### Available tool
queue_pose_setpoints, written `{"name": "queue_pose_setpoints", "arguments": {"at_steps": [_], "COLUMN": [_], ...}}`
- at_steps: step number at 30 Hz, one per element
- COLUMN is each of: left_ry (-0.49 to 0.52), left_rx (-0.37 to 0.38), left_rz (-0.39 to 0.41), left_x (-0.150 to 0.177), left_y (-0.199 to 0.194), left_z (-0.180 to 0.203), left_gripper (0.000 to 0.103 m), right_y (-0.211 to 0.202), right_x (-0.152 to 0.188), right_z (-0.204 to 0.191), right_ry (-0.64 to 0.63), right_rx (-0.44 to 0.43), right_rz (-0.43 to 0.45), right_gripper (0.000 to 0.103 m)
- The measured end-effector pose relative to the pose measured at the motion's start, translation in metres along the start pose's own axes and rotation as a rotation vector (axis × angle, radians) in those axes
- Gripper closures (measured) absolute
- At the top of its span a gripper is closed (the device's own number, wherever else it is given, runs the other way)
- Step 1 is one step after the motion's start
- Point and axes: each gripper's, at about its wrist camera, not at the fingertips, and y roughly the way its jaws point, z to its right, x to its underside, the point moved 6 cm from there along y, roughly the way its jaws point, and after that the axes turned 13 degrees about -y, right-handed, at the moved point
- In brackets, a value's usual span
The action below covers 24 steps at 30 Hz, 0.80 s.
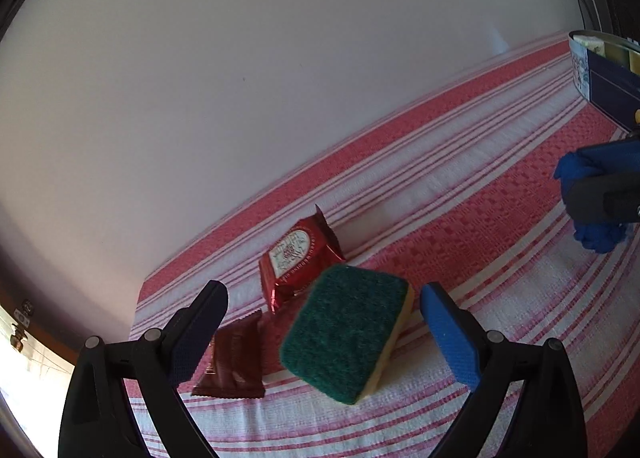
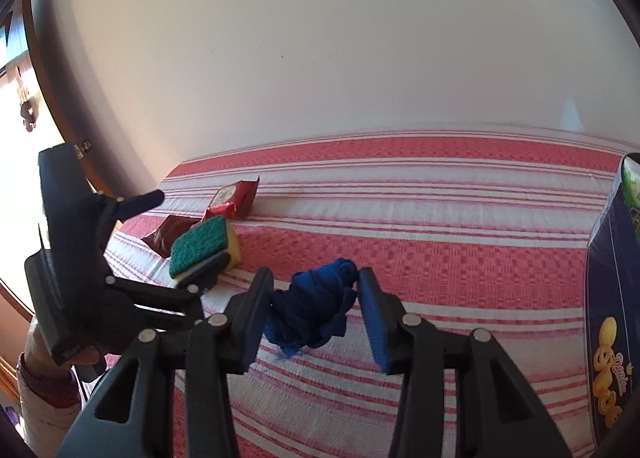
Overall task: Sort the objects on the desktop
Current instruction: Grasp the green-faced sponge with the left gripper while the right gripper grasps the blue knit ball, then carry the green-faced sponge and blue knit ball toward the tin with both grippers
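Note:
A green-and-yellow sponge (image 1: 348,332) lies tilted on the red-striped tablecloth (image 1: 460,218), between the fingers of my open left gripper (image 1: 324,332); neither pad touches it. The sponge also shows in the right wrist view (image 2: 202,246). A brown snack packet (image 1: 236,358) and a red foil packet (image 1: 296,258) lie just beyond it. A crumpled blue cloth (image 2: 316,306) sits between the fingers of my right gripper (image 2: 316,312), which is open around it. The left gripper shows in the right wrist view (image 2: 176,234) around the sponge.
A dark blue box (image 2: 612,298) with yellow print stands at the right edge; it also shows in the left wrist view (image 1: 608,70). A white wall runs along the far edge of the table. A window is at the left.

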Motion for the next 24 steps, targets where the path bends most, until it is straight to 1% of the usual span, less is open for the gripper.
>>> {"name": "queue_pose_setpoints", "arguments": {"at_steps": [1, 2, 3, 4, 5, 6, 7, 8, 10, 12, 14, 17, 19, 20, 24], "left_ry": [0.008, 0.020, 0.016, -0.001, -0.019, -0.037, -0.050, -0.067, -0.078, -0.092, -0.124, -0.230, -0.307, -0.329, -0.342], "left_rx": [0.000, -0.005, 0.001, 0.020, 0.035, 0.052, 0.072, 0.083, 0.024, -0.007, -0.022, -0.044, -0.033, -0.028, -0.053], "left_rz": [-0.021, -0.025, -0.010, -0.026, -0.044, -0.049, -0.059, -0.060, -0.061, -0.055, -0.030, 0.028, 0.059, 0.073, 0.139], "left_x": [0.003, 0.003, 0.001, 0.002, 0.002, 0.002, 0.003, 0.003, 0.002, 0.002, 0.000, -0.008, -0.013, -0.015, -0.025], "left_y": [0.006, 0.009, 0.007, 0.008, 0.010, 0.010, 0.011, 0.011, 0.013, 0.013, 0.006, -0.007, -0.016, -0.020, -0.038], "left_z": [0.003, 0.005, 0.005, 0.005, 0.005, 0.004, 0.003, 0.002, -0.002, -0.006, -0.012, -0.021, -0.022, -0.020, -0.009], "left_gripper": [0.005, 0.004, 0.005, 0.006, 0.009, 0.020, 0.026, 0.043, 0.043, 0.044, 0.044, 0.044, 0.044, 0.044, 0.044], "right_y": [0.000, -0.002, -0.004, -0.005, -0.008, -0.009, -0.009, -0.010, -0.011, -0.012, -0.014, -0.023, -0.028, -0.031, -0.040], "right_x": [0.000, -0.001, -0.001, -0.002, -0.002, -0.003, -0.003, -0.003, -0.003, -0.003, -0.004, -0.006, -0.008, -0.009, -0.009], "right_z": [-0.002, -0.004, -0.006, -0.007, -0.008, -0.009, -0.011, -0.012, -0.014, -0.014, -0.014, -0.012, -0.009, -0.009, -0.004], "right_ry": [-0.009, -0.020, -0.030, -0.037, -0.044, -0.050, -0.053, -0.056, -0.060, -0.065, -0.070, -0.073, -0.079, -0.083, -0.088], "right_rx": [0.004, 0.010, 0.016, 0.019, 0.021, 0.021, 0.020, 0.019, 0.020, 0.030, 0.044, 0.066, 0.088, 0.101, 0.133], "right_rz": [0.005, 0.011, 0.018, 0.024, 0.029, 0.032, 0.035, 0.037, 0.043, 0.052, 0.065, 0.095, 0.119, 0.132, 0.159], "right_gripper": [0.059, 0.059, 0.059, 0.059, 0.059, 0.059, 0.059, 0.059, 0.059, 0.059, 0.059, 0.059, 0.059, 0.059, 0.059]}}
